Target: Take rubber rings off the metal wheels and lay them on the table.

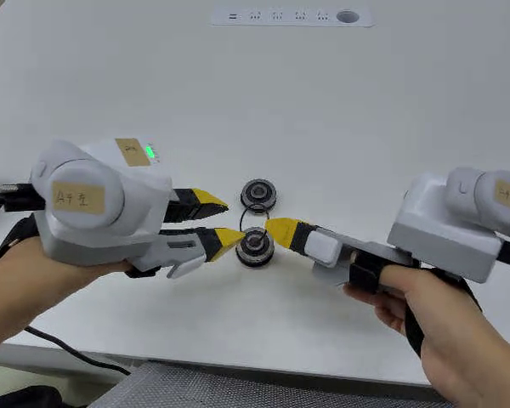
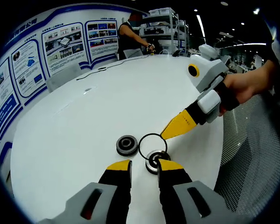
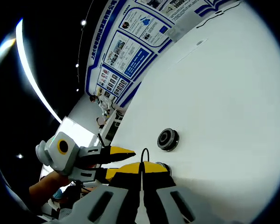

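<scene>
While clamped with jaws fully together, grips the ring (image 2: 152, 135) by one edge in the right gripper (image 3: 141, 164) and holds the thin black loop standing up. Rests the loop's lower part against the near wheel (image 1: 255, 247); cannot tell whether any of it sits in the groove. Shows the left gripper (image 2: 144, 164) narrowly parted and holding nothing, its right tip just against the near wheel's rim. Finds the far wheel (image 1: 258, 194) just beyond, lying flat on the white table (image 1: 153, 76), near the other but apart from it. Has a socket strip (image 1: 292, 16) at the table's far edge.
</scene>
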The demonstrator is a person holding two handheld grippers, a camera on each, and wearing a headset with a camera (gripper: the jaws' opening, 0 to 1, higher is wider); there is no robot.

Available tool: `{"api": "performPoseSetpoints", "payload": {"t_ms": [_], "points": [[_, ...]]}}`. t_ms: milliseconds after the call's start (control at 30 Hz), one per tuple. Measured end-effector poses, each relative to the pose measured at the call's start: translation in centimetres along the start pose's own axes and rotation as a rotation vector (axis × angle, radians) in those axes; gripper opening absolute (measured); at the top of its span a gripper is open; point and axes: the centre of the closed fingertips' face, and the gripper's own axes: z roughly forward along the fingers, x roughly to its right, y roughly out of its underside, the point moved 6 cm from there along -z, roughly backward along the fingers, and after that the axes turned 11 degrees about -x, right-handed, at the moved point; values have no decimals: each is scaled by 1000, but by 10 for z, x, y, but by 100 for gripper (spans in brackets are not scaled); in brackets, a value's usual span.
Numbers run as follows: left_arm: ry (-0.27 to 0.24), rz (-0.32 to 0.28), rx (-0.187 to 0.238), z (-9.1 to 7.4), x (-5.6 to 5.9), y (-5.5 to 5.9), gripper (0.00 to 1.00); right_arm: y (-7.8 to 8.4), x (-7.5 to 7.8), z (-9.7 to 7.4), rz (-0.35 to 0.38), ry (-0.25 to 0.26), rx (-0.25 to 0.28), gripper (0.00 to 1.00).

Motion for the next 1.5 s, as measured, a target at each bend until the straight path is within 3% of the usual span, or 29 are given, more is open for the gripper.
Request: {"api": "performPoseSetpoints", "payload": {"t_ms": [467, 733, 867, 1000, 1367, 1500], "points": [[-9, -33, 2, -1, 5, 7, 24, -5, 43, -37, 141, 148, 108, 2], [-17, -33, 6, -1, 4, 5, 23, 0, 57, -45, 187, 229, 102, 2], [-14, -30, 11, 0, 5, 3, 23, 2, 57, -45, 137, 278, 75, 2], [-11, -28, 15, 1, 5, 2, 23, 2, 59, -45, 40, 344, 30, 2], [-13, -20, 11, 1, 5, 1, 23, -3, 65, -51, -41, 409, 34, 12], [-12, -18, 9, 2, 5, 1, 23, -7, 65, -54, -47, 414, 63, 12]]}}
